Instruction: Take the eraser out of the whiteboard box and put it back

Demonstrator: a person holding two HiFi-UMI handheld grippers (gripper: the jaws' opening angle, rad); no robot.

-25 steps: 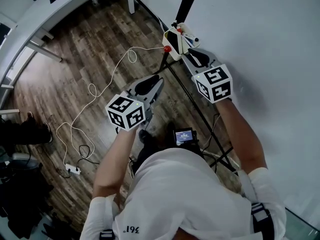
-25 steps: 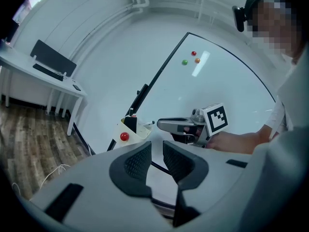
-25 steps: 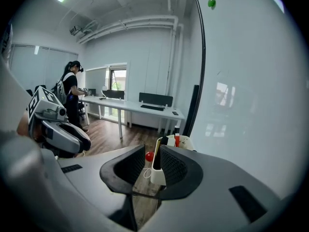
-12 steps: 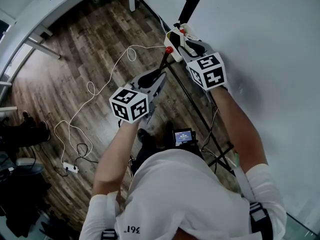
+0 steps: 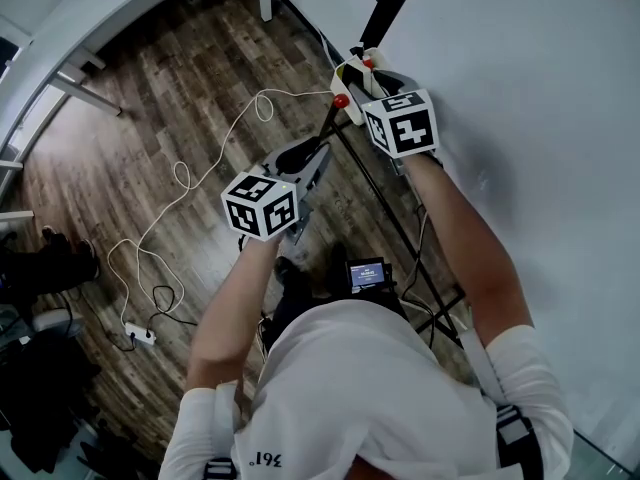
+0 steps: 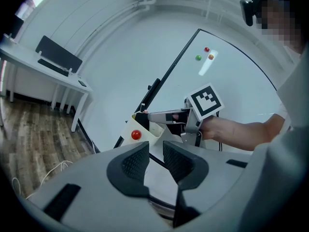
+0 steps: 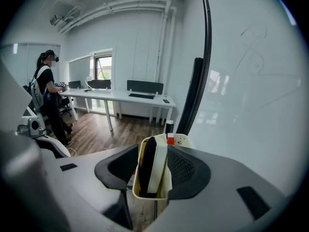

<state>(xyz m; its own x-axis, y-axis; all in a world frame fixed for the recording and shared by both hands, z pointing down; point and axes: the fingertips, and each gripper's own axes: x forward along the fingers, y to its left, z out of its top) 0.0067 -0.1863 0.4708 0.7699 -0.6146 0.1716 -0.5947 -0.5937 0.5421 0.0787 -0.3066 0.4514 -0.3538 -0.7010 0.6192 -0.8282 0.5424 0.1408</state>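
The black-and-white eraser [image 7: 148,164] stands upright inside the cream whiteboard box [image 7: 166,182], which hangs at the whiteboard's lower edge [image 5: 352,76]. My right gripper [image 7: 153,170] straddles the box. Its jaws have just been opening, with the box and eraser between them, and a gap shows on the left side. In the head view the right gripper [image 5: 370,76] reaches over the box under its marker cube. My left gripper [image 6: 155,154] hovers lower left of the box [image 6: 145,132], jaws slightly apart with nothing between them. A red magnet [image 6: 136,135] sits on the box's side.
The whiteboard [image 5: 520,88] fills the right side on a black stand [image 5: 390,213]. A white cable [image 5: 190,183] and a power strip [image 5: 147,339] lie on the wooden floor. A white desk [image 5: 90,18] stands far left. A person [image 7: 48,95] stands by the desks.
My right gripper has moved forward and down onto the box. My left gripper has shifted slightly toward the box.
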